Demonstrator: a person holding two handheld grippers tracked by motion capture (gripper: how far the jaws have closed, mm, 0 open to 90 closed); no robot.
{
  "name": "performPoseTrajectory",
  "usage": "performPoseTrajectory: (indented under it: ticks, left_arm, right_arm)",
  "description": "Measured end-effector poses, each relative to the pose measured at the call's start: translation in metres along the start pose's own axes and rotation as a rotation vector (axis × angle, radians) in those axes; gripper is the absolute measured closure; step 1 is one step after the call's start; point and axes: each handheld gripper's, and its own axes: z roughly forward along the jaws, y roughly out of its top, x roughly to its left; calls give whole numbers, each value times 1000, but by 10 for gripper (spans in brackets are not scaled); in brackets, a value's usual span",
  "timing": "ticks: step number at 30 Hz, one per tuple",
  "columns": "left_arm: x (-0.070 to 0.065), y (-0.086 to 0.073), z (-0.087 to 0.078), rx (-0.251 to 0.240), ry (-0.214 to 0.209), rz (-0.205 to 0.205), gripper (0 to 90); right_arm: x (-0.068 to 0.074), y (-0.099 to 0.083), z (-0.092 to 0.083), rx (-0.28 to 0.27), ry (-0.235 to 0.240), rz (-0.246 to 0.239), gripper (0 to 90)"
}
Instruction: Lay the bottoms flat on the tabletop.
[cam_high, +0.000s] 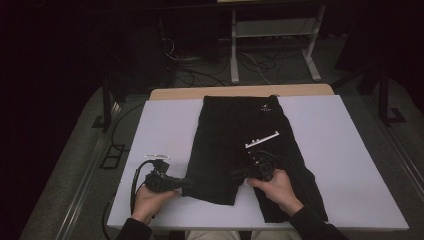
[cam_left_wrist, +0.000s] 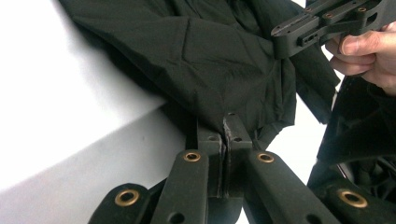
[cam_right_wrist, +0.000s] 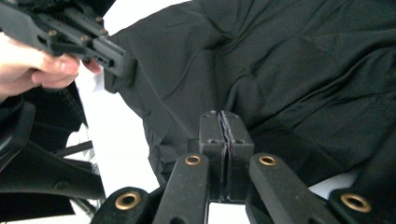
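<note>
One white table (cam_high: 350, 165) carries a pair of black shorts (cam_high: 235, 130) laid flat at its centre, waistband toward the far edge. Behind the table stand a white metal frame (cam_high: 272, 30) and loose cables (cam_high: 200, 75) on the floor. Left gripper (cam_high: 184, 183): jaws pressed together on the outer hem corner of the near leg, fabric pinched between them. Right gripper (cam_high: 236, 175): jaws likewise closed on the inner hem of that leg, cloth bunched around them.
</note>
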Motion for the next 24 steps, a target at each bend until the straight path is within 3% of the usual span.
performPoseTrajectory:
  ticks: [11, 24]
  left_arm:
    - [7, -10, -10, 65, -17, 13, 868]
    - [9, -14, -18, 118, -37, -5, 883]
  right_arm:
    - [7, -11, 5, 31, 37, -7, 871]
    - [16, -16, 15, 93, 69, -24, 869]
